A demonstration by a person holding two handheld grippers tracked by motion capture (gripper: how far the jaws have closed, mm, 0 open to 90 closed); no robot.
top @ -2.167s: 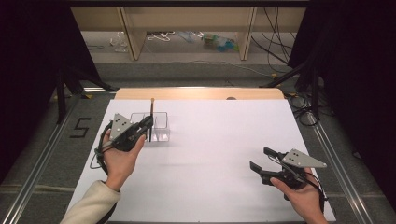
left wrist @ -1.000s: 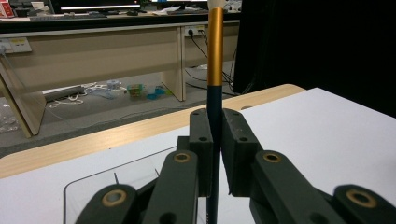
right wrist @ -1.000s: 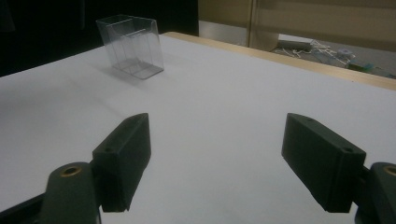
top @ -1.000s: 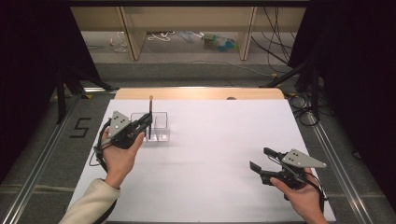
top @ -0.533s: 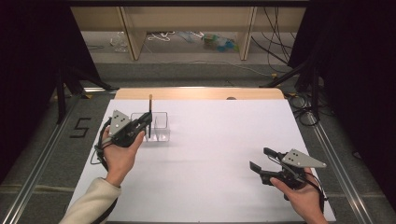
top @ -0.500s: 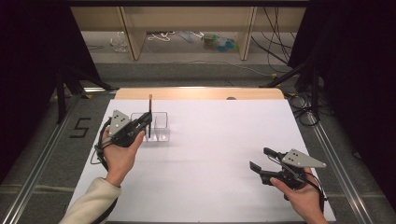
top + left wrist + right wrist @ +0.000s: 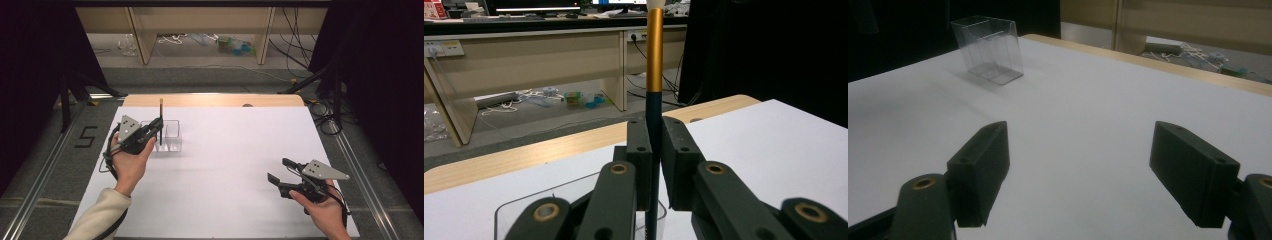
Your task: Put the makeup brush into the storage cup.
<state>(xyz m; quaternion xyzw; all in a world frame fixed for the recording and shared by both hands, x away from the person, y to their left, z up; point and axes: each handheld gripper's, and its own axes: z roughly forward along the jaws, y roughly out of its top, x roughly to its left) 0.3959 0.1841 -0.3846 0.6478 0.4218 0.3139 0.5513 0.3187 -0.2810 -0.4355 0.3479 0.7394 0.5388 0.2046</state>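
Observation:
A thin brush [image 7: 161, 112] with a dark handle and a gold band [image 7: 654, 50] stands upright. My left gripper [image 7: 159, 125] is shut on its handle, the pads pressed on either side in the left gripper view [image 7: 655, 135]. Just beneath and beyond it stands a clear plastic box [image 7: 170, 137] with compartments; its rim [image 7: 524, 202] shows under the jaws. The brush's lower end is hidden behind the jaws, over or inside the box. My right gripper [image 7: 280, 170] rests near the front right of the table, open, with nothing between its fingers [image 7: 1088, 150]. It faces the clear box [image 7: 990, 50] from afar.
A white sheet [image 7: 235, 150] covers the table, with a wooden edge [image 7: 215, 100] at the far side. Beyond it are a bench's legs, cables and litter on the floor [image 7: 230, 45]. Dark curtains flank both sides.
My left gripper has drifted slightly up and to the left with the brush in it. The right gripper has stayed where it was.

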